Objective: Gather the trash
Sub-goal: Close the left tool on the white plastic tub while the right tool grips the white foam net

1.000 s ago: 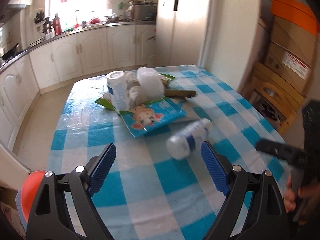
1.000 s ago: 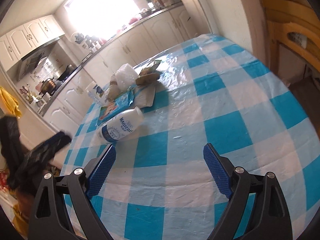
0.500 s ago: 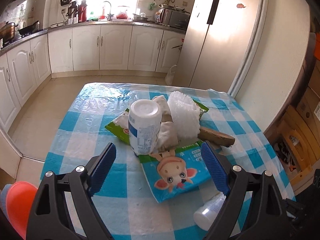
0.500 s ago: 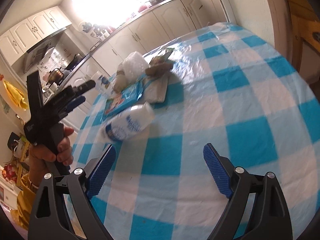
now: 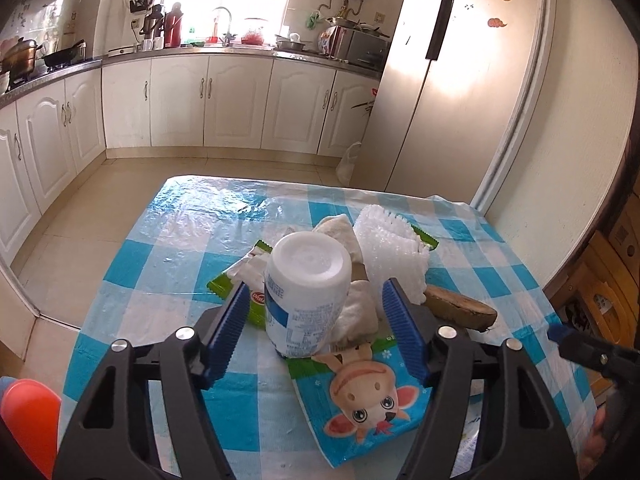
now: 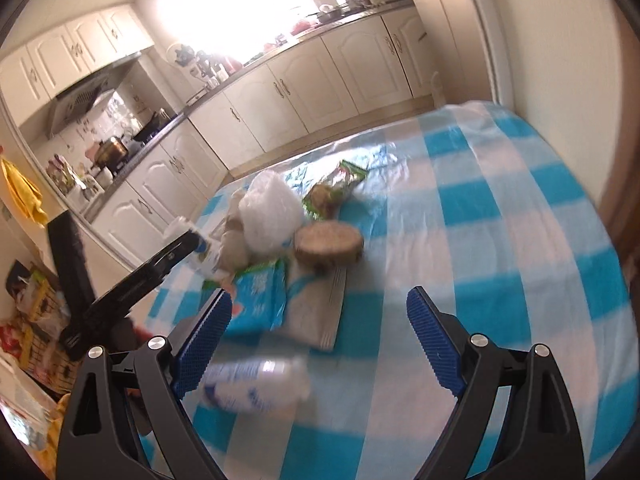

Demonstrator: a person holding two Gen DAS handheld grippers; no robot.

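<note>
Since the earlier frame, your left gripper [image 5: 313, 322] has come in on the trash pile, and its jaws have just been closing, with the upright white bottle [image 5: 306, 294] now between them. Both blue pads [image 5: 402, 330] stand a little apart from the bottle's sides, so the claw is half spread and pinches nothing.

This bottle stands upside down on the blue-and-white checked tablecloth [image 5: 176, 240], on the edge of a blue packet with a cartoon face [image 5: 362, 396]. Behind it lie a crumpled cloth [image 5: 360, 312], a white foam net [image 5: 394, 246] and a green wrapper [image 5: 224, 286]. A brown round piece [image 5: 460, 308] lies to the right of them.

Your right gripper [image 6: 318, 330] has also moved closer to the pile. Its jaws are spread wide and they hold nothing. A second white bottle [image 6: 256, 384] lies on its side on the cloth, just beside the left pad [image 6: 204, 344]; the picture is blurred, so I cannot tell if they touch. The rest of the trash is further ahead of this gripper.
</note>
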